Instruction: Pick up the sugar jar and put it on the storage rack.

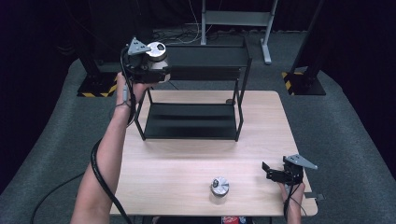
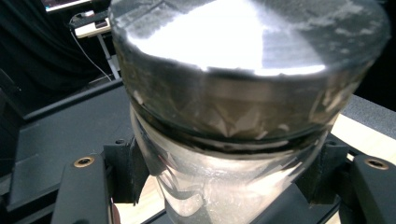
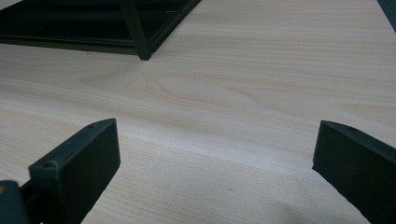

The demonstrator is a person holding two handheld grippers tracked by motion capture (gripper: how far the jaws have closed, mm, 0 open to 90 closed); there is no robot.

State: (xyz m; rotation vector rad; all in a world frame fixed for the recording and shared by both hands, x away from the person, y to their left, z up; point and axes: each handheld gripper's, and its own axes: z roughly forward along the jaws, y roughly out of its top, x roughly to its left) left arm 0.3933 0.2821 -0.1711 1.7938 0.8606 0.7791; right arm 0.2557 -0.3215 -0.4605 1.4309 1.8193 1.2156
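My left gripper (image 1: pixel 156 70) is raised at the upper left corner of the black two-tier shelf rack (image 1: pixel 191 121) and is shut on a clear jar with a silver lid (image 1: pixel 156 50). Up close in the left gripper view the jar (image 2: pixel 233 116) sits between the two black jaws, its lid tilted toward the camera. A second clear jar with a silver lid (image 1: pixel 219 186) stands upright near the table's front edge. My right gripper (image 1: pixel 270 172) rests low at the front right of the table, open, with only bare wood between its fingers (image 3: pixel 77 163).
The light wooden table (image 1: pixel 187 158) carries the rack at its far half. A rack leg (image 3: pixel 140 42) stands ahead of the right gripper. Metal stand legs (image 1: pixel 266 42) and yellow-black striped bases (image 1: pixel 294 84) sit on the grey floor behind the table.
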